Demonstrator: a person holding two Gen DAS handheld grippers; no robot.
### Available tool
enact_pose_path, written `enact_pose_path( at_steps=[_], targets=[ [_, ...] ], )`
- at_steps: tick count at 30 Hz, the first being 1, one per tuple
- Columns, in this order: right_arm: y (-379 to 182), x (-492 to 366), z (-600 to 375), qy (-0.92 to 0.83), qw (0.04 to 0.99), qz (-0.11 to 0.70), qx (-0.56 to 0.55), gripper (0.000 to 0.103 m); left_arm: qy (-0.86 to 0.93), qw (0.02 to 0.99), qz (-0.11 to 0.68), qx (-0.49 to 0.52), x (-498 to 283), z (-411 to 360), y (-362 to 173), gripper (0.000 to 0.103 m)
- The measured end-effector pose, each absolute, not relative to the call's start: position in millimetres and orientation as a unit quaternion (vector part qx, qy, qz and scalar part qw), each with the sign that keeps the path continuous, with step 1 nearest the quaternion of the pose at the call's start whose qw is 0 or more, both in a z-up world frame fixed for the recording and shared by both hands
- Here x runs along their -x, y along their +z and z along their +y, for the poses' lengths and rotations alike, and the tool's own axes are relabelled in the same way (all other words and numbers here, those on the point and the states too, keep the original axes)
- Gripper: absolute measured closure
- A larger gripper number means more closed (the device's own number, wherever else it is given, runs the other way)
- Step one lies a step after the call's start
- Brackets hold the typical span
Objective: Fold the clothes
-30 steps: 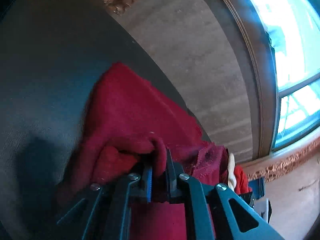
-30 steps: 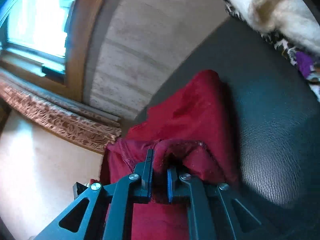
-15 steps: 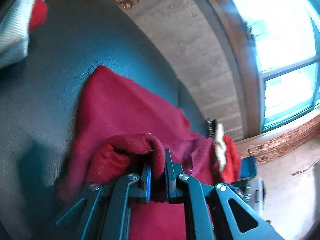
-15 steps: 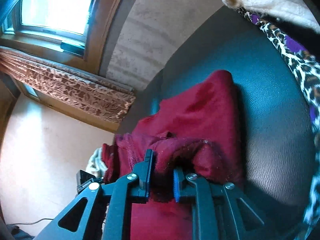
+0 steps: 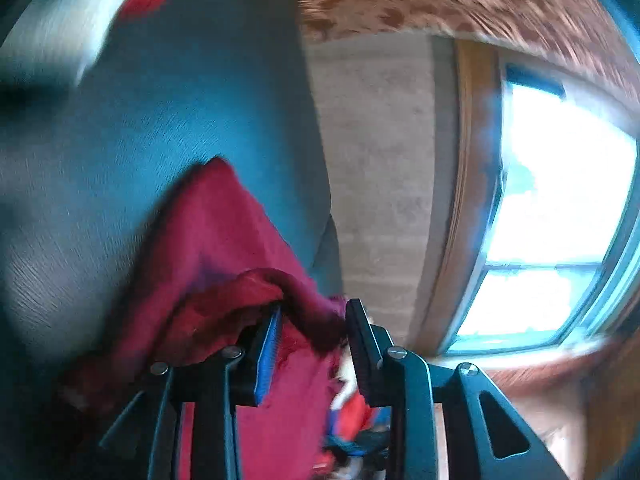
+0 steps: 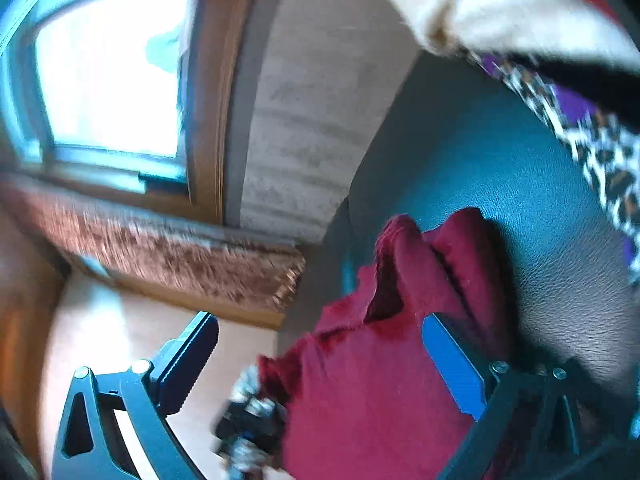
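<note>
Red cloth (both tongs apart)

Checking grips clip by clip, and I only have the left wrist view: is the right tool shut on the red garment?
Observer: No. The right tool is wide open, and the red garment lies unclamped.
Operator: Anything else on that seat?
Observer: A leopard-print cloth lies at the edge of the dark seat.
Operator: And above that?
Observer: A cream fluffy garment, blurred.
</note>
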State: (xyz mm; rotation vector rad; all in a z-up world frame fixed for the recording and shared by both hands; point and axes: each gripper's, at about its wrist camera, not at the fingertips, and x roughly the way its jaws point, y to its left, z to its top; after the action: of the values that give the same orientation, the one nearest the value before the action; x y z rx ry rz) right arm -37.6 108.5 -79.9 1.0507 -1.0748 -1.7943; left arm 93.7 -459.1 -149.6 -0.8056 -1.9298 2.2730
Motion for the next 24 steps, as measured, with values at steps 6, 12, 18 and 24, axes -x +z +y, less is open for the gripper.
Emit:
enact_pose_path(
  at_steps=[6,12,18,24],
  targets=[
    [-31.3,14.4,75.6,-0.831,0.370,-0.174,-0.378,0.000,0.845,-0.051,-0.438,0.303,-104.6,-453.9,-107.2,0.055],
    [-42.6,20.4,45.9,-0.863,0.340,-0.015,-0.375,0.001,0.888,-0.062,-0.277,0.361,-72.5,-436.4,-102.6,0.050],
    [-53.0,45.1,41.0,-0.861,0.333,0.004,-0.385,0.021,0.872,-0.055,-0.258,0.412,-31.5,-427.0,-136.0,0.051],
    [-60.3,54.6,18.2,-0.848,0.329,0.074,-0.409,0.091,0.875,-0.068,-0.283,0.388,-39.2,-434.1,-139.1,0.095]
  ],
)
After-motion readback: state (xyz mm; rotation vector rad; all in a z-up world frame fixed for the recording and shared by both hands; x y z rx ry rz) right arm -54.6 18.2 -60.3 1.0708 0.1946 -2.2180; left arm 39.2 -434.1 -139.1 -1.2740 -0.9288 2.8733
